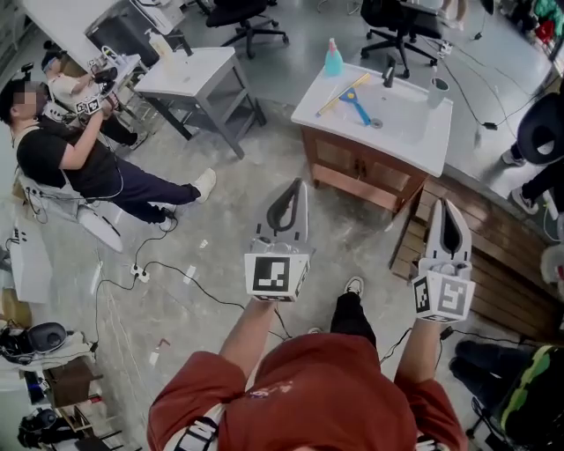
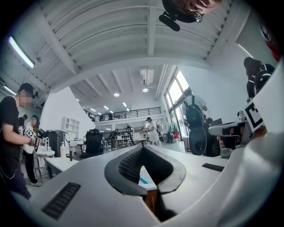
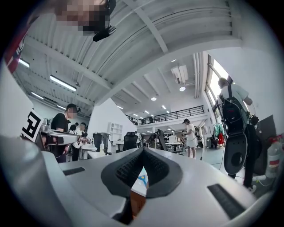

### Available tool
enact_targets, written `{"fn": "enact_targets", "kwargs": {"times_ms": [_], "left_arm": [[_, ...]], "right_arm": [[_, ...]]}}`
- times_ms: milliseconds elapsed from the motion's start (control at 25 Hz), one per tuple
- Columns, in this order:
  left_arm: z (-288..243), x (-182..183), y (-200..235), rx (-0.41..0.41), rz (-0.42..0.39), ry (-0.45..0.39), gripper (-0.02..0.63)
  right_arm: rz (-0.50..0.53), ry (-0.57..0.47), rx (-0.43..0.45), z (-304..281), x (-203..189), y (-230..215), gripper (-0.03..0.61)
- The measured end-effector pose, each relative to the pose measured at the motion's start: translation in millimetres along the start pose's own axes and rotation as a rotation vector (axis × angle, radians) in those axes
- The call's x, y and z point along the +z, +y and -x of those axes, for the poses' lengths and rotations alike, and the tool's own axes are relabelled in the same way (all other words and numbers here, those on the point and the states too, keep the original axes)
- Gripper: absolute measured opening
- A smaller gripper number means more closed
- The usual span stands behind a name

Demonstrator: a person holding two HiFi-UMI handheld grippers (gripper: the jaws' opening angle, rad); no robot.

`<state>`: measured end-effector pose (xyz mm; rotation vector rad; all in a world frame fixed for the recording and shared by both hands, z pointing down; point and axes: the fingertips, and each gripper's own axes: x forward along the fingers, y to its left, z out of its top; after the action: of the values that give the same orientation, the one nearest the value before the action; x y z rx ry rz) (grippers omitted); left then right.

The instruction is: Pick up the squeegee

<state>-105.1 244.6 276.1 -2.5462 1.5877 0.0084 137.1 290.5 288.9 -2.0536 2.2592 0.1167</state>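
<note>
Head view: the step in hand is the approach, and nothing is grasped yet. The white-shelled left gripper (image 1: 292,195) and the matching right gripper (image 1: 447,216) are held out level ahead of the person in the red shirt. Each has its jaws pressed together and holds nothing.

The one squeegee with a blue handle and a yellowish blade (image 1: 354,105) lies flat on the white washbasin top (image 1: 414,141), well apart from both grippers. It is at the left of the basin, and the top sits on a brown wooden cabinet (image 1: 352,172).

On that top I also count:
- one turquoise bottle (image 1: 333,59)
- one black tap (image 1: 389,72)
- one white cup (image 1: 438,91)

Elsewhere there are one white table (image 1: 189,70), two black office chairs (image 1: 242,18) and one seated person (image 1: 79,158).

Left gripper view: the two dark ribbed pads (image 2: 128,166) meet at the tip. Only a sliver of the white top shows through the hollow below them, with a faint blue streak that is likely the squeegee. The right gripper's marker cube (image 2: 254,116) sits at the right edge.

Right gripper view: these jaws are closed too and carry nothing. Through their hollow the squeegee's blue handle (image 3: 143,179) shows on the white top, roughly in line with this gripper.

My judgement is that the next move calls for closing the distance to the basin and parting one gripper's jaws. That gripper then comes down over the slim blue handle, which stands clear of the bottle and tap.
</note>
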Motion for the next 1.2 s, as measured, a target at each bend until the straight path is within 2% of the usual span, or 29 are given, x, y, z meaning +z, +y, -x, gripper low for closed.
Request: {"fn": "enact_targets", "kwargs": {"times_ms": [280,680,960,1200], "left_arm": [[-90,1,-33,-0.025,0.004,0.005,0.015],[-178,10,-65,-0.021,-0.019,-0.007,0.015],[-209,10,-79,-0.036,-0.027,-0.018,0.015],[-230,-1,-55,-0.019,-0.014,-0.014,0.015]], "right_arm": [[-0.012,0.018,-0.02,-57,-10,-72,0.008],[-0.038,-0.006,-0.013,-119,-11,-146,0.008],[-0.044,-0.03,-0.025,-136,-11,-174,0.008],[-0.009,-0.011,0.005,-171,-15,-160,0.008]]}}
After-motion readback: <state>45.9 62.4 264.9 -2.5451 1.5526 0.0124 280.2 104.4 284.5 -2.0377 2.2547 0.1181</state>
